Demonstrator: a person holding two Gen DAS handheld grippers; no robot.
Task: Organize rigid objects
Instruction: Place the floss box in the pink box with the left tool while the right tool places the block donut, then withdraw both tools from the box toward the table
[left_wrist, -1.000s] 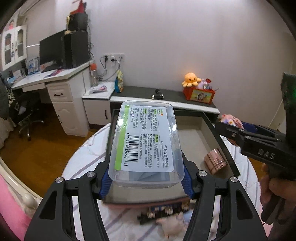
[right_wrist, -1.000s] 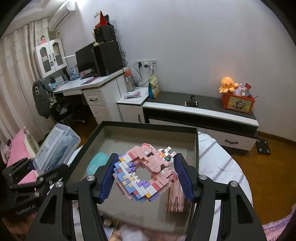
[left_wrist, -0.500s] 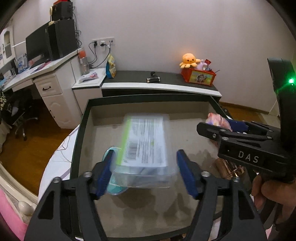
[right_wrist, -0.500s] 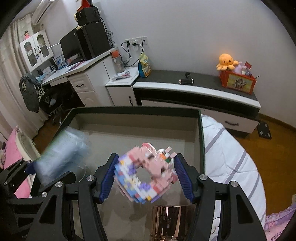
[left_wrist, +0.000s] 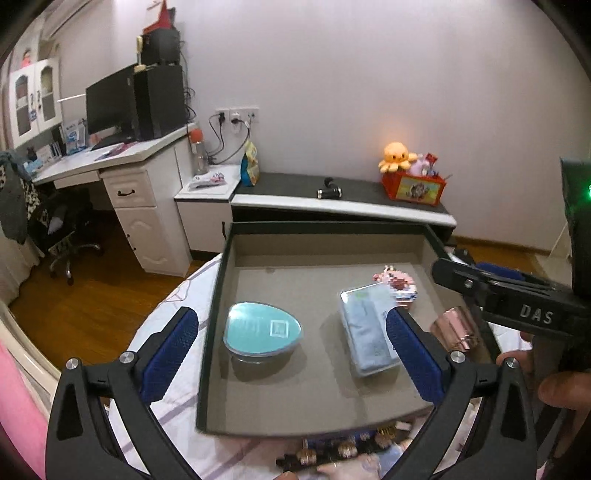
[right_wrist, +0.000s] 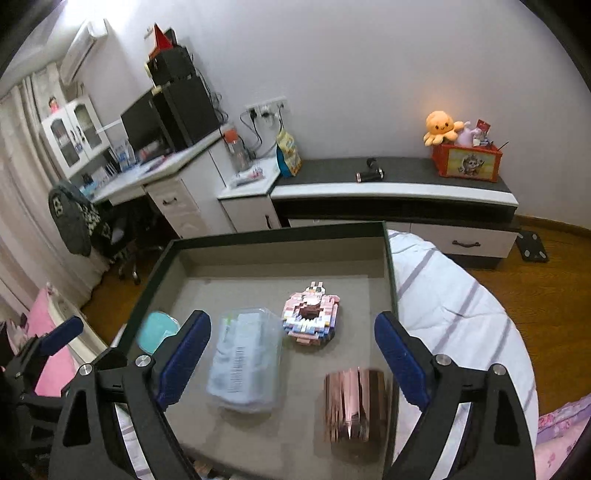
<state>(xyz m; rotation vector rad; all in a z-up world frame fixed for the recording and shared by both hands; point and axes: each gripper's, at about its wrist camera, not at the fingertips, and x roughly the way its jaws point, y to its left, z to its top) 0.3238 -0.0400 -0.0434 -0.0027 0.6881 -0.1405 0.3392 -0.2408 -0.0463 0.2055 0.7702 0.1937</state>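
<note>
Tray (right_wrist: 388, 258) on bed — holds clear box (right_wrist: 243, 360), block figure (right_wrist: 312, 319), teal case (left_wrist: 262, 328), rose-gold piece (right_wrist: 354, 402), spaced apart for sorting. Left hand-held gripper (left_wrist: 291, 354) and right hand-held gripper (right_wrist: 291, 354): jaws just opened wide, nothing gripped.

Rose-gold cup (right_wrist: 352, 404) blurred; clutter (left_wrist: 332, 448) below tray (left_wrist: 218, 295) half hidden, unreadable.
</note>
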